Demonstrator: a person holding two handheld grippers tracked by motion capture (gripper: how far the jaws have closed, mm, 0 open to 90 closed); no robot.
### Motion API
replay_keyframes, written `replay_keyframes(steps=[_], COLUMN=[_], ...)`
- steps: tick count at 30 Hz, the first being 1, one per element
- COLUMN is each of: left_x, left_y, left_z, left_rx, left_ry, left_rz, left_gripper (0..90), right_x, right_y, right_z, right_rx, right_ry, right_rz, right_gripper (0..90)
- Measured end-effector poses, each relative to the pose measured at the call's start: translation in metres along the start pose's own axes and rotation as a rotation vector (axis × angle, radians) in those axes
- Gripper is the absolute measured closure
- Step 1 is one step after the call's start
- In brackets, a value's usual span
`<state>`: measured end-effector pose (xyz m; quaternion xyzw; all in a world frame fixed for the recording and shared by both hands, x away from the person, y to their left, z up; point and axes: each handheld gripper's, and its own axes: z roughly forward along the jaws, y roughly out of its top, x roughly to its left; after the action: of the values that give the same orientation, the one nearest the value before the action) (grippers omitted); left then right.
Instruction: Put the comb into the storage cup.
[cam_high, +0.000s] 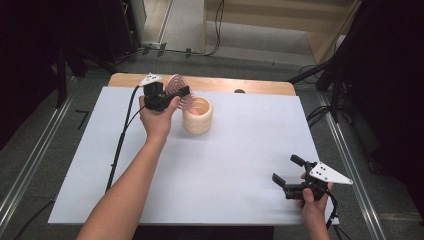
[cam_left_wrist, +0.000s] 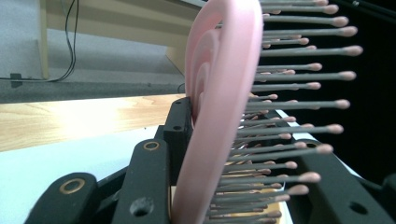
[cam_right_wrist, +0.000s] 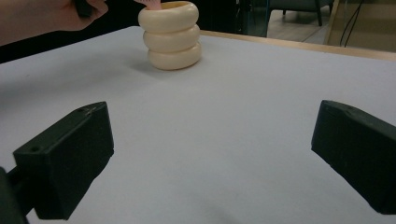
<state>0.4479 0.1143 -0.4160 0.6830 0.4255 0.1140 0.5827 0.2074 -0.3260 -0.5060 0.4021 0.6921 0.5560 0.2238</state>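
Brush (cam_left_wrist: 219, 93) is clamped in the left tool (cam_high: 172, 94), right above the cup (cam_high: 197, 116), probably going in. Right tool (cam_high: 286, 175) sits open, idle.

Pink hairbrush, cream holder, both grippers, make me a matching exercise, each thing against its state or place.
Things:
1. pink hairbrush
2. cream ringed holder
3. left gripper
4. right gripper

States:
A. jaws wide apart, nothing between them, near corner of the white sheet
B. stands upright on the sheet, beside the left hand
C. clamped between black jaws, bristles pointing sideways
D. shut on the brush by the holder's rim

Pairs: 1-C, 2-B, 3-D, 4-A
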Motion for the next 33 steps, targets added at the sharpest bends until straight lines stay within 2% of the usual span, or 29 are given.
replay_keyframes(steps=[9,12,14,16,21,27,33], left_x=[0.001,0.001,0.001,0.002,0.000,-0.001,-0.003], left_y=[-0.003,-0.004,-0.004,-0.004,-0.003,-0.002,-0.001], left_z=[0.004,0.004,0.004,0.003,0.001,-0.004,-0.008], left_rx=[0.005,0.010,0.008,0.009,0.010,0.007,-0.004], left_ry=[-0.010,0.002,-0.003,-0.022,-0.015,-0.019,-0.011], left_rz=[-0.023,-0.002,0.005,-0.009,0.008,0.044,0.065], left_gripper=[62.8,60.7,52.2,38.8,14.0,0.0,0.0], right_x=[0.000,-0.001,-0.001,-0.001,-0.001,-0.001,-0.001], right_y=[0.000,0.000,0.000,0.000,0.000,0.000,0.000], right_z=[0.000,0.000,0.000,0.000,0.000,0.000,0.000], right_rx=[0.002,-0.002,-0.001,-0.003,-0.001,0.001,0.001], right_ry=[-0.001,-0.003,-0.001,-0.003,-0.003,-0.004,-0.004], right_rz=[-0.001,0.001,0.006,0.003,0.002,-0.001,-0.003], right_gripper=[0.0,0.0,0.0,0.0,0.0,0.0,0.0])
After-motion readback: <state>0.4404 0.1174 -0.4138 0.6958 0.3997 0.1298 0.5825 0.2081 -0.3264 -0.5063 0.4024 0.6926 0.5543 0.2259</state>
